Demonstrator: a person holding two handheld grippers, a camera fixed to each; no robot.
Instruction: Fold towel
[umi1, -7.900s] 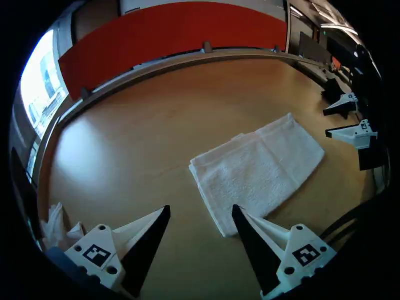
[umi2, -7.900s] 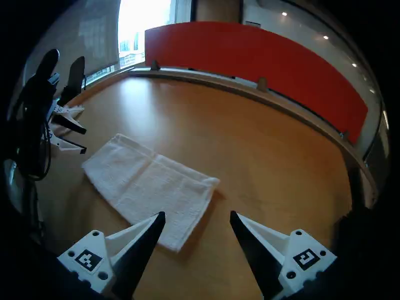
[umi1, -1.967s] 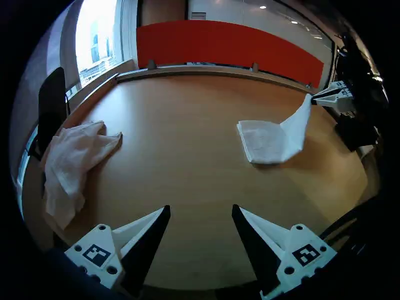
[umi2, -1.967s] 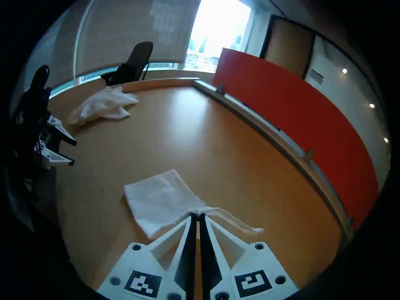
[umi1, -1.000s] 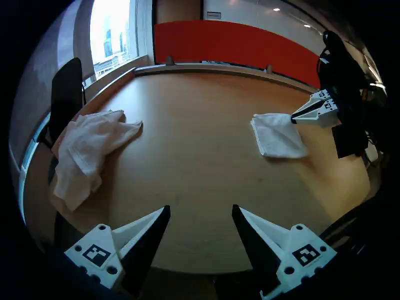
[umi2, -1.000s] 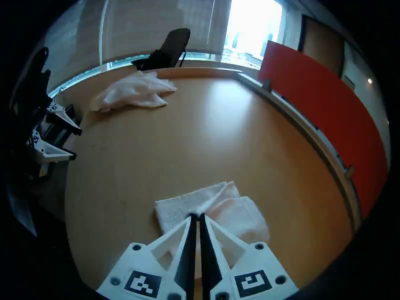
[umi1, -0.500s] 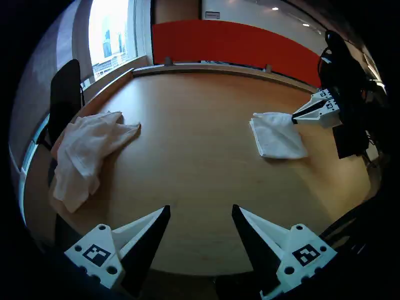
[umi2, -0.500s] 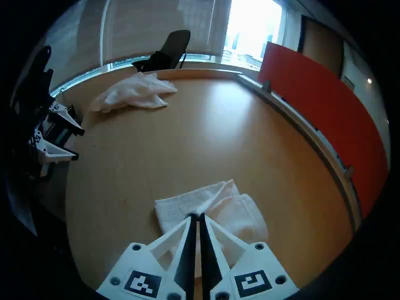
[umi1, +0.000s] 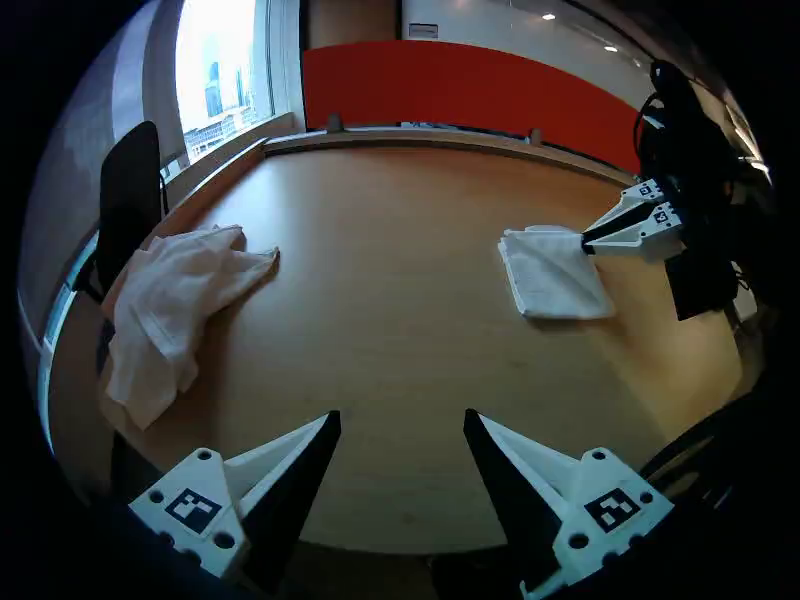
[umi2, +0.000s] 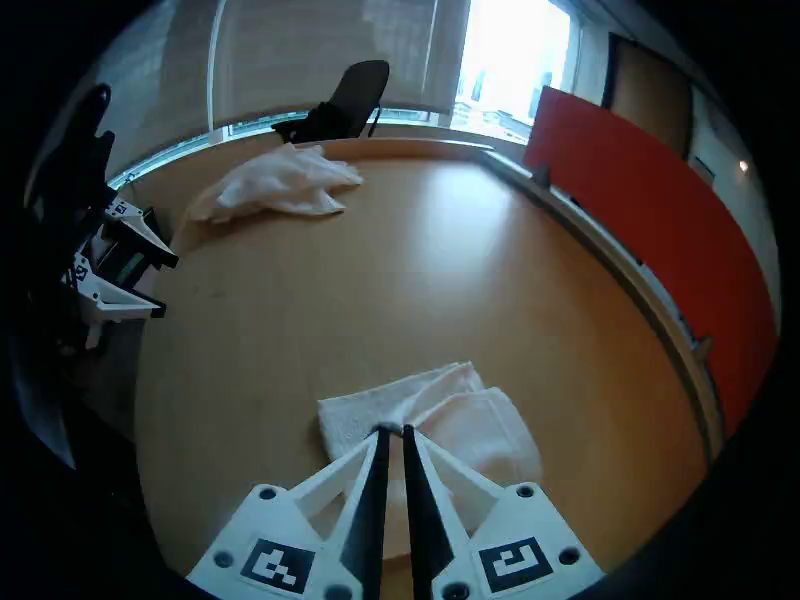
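Wooden surface (umi1: 400, 250) runs out to a red partition (umi1: 470, 85) and a bright window (umi1: 215, 90). Starting at my right tool (umi2: 393, 432): its fingers stand almost together with a thin slit between them. The tips are down at the near edge of the folded white towel (umi2: 440, 415). I cannot tell whether any cloth is caught in that slit. The towel lies as a compact rectangle with its top layer laid over, a little rumpled along the far side. My left tool (umi1: 400, 415) is spread wide and holds nothing. It hangs over the near edge of the surface, well apart from the towel. Farther off, a crumpled white cloth (umi1: 170, 300) lies near a dark chair (umi1: 130, 195).

I judge the fold is laid and the step in hand is letting go. The next move calls for opening the right tool and backing straight off, so the top layer is not dragged. Then perhaps I press the rumpled side flat.
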